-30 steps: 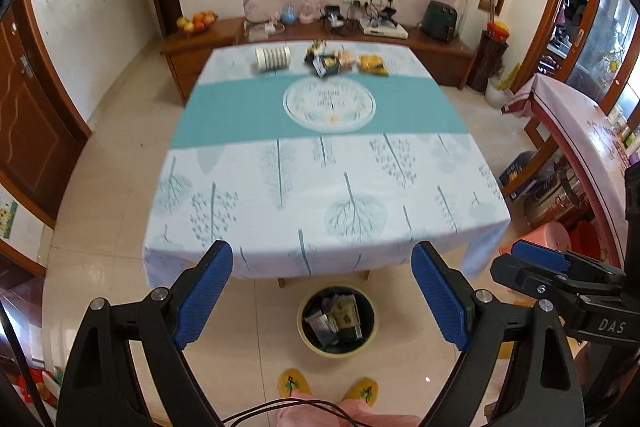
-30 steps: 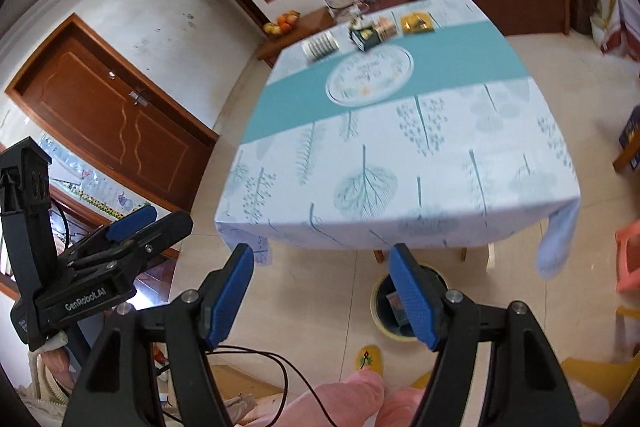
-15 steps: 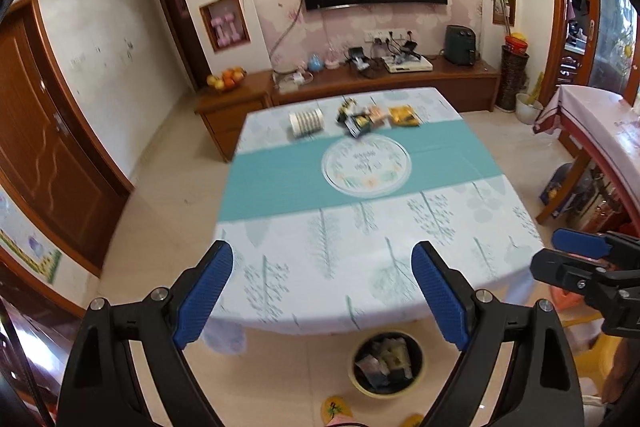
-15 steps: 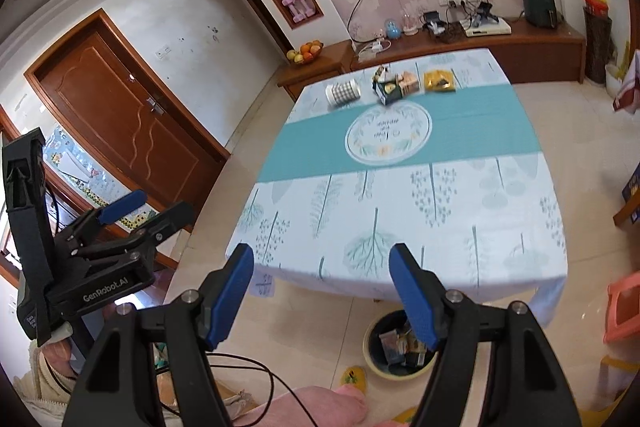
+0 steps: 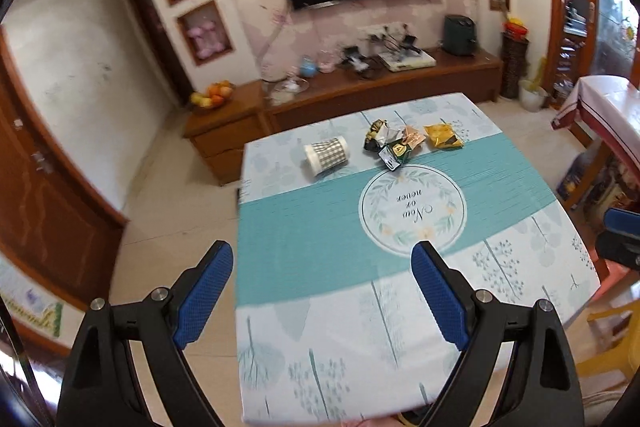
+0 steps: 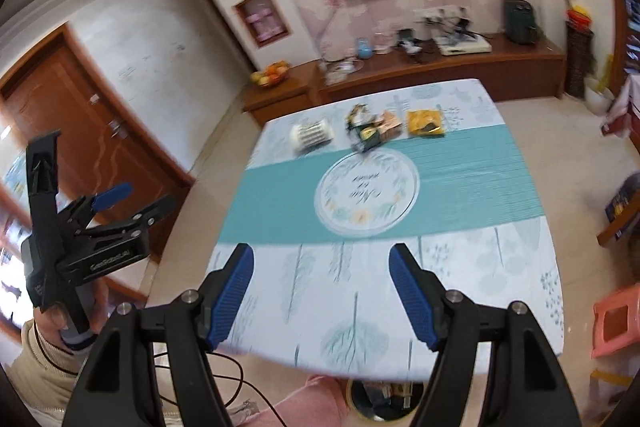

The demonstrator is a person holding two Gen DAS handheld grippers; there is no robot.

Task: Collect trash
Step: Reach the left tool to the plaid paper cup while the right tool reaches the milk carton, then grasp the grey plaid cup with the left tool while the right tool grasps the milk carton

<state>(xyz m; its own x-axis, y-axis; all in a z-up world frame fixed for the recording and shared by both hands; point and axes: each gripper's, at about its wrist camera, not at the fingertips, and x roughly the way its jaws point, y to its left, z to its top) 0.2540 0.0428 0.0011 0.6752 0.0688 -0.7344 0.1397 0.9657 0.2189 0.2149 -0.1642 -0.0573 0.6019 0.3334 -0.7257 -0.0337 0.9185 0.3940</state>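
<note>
Waiting at the far end of the table (image 5: 400,327) are the things to pick up: a checked paper cup (image 5: 327,158) lying on its side, a heap of crumpled wrappers (image 5: 390,143) and a yellow packet (image 5: 442,137). None is picked up yet. The bin (image 6: 386,401) on the floor near the person's feet seems to hold some trash, though it is blurry. The left gripper (image 5: 322,297) and right gripper (image 6: 322,293) tilt down over the near end, fingers spread wide, holding nothing.

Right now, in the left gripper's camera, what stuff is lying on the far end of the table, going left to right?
Checked paper cup lying on its side → heap of crumpled wrappers → yellow packet.
</note>
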